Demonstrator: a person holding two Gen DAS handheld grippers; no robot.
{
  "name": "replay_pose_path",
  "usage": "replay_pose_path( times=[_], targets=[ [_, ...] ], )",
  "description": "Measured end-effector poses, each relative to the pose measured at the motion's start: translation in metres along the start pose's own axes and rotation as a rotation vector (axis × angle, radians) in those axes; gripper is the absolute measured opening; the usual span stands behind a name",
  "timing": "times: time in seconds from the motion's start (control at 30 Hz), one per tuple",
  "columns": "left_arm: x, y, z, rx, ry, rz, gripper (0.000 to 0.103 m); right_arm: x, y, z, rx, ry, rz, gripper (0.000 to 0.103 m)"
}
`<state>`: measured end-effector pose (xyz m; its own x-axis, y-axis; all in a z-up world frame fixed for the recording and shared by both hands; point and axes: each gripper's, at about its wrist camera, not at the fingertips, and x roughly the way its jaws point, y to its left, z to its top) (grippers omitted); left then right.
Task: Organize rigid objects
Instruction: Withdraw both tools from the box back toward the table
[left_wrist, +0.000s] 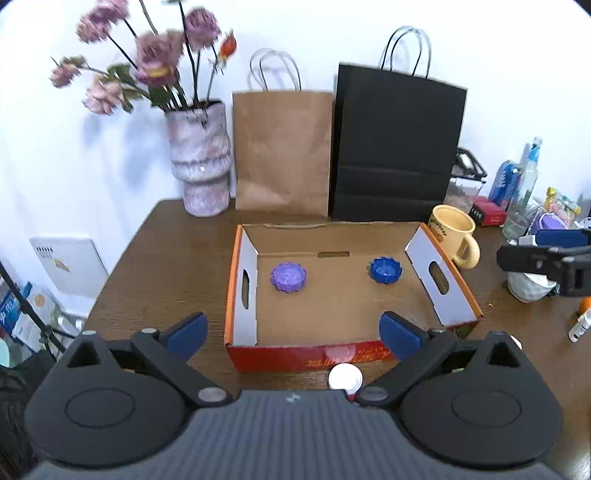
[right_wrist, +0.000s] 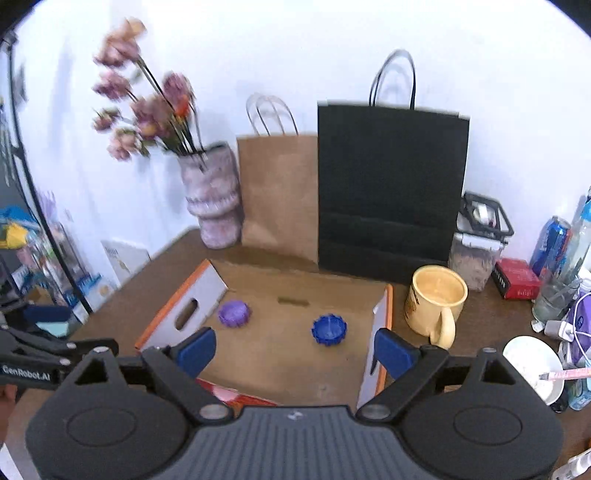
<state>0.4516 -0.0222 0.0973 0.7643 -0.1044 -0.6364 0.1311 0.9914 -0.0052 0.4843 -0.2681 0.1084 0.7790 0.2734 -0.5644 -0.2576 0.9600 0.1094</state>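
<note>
Tabletop (left_wrist: 166, 258): dark brown wood grain, set against a white wall; its left edge drops off to floor clutter.

Cardboard tray (left_wrist: 343, 302): shallow, open-topped, red outer front wall, orange-edged white side flaps with slot handles, bare brown floor. Floor mostly open between the two items inside.

Purple cap (left_wrist: 288, 277): round, ridged rim, lying at the tray's back left, near the left flap.

Blue cap (left_wrist: 385, 270): round, notched rim, at the tray's back right, well apart from the purple one.

White cap (left_wrist: 345, 377): smooth, round, on the tabletop just outside the tray's front wall, partly hidden by the left claw body.

Left claw (left_wrist: 293, 334): blue pads spread wide, holding nothing, over the tray's near edge.

Right claw (right_wrist: 295, 349): pads equally wide apart, empty, above the tray's front.

Behind the tray: mottled pink vase (left_wrist: 201, 158) with dried flowers, brown paper bag (left_wrist: 282, 155), black paper bag (left_wrist: 397, 147). Right: cream mug (left_wrist: 456, 232) beside the tray's right flap.
</note>
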Motion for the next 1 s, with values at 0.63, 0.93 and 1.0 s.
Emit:
replay_pose_path(
  times=[0.63,0.93,1.0],
  targets=[
    [-0.106,0.008,-0.186,0.054,-0.313,0.103,0.103,-0.11,0.056,-0.186,-0.054,-0.279,-0.012,0.102],
    [-0.151,-0.002,-0.26,0.061,-0.427,0.112,0.103,-0.164,0.083,-0.261,-0.062,-0.399,-0.033,0.103],
    [-0.159,-0.005,-0.275,0.048,-0.46,0.111,0.103,-0.169,0.086,-0.275,-0.073,-0.399,-0.045,0.103]
  ],
)
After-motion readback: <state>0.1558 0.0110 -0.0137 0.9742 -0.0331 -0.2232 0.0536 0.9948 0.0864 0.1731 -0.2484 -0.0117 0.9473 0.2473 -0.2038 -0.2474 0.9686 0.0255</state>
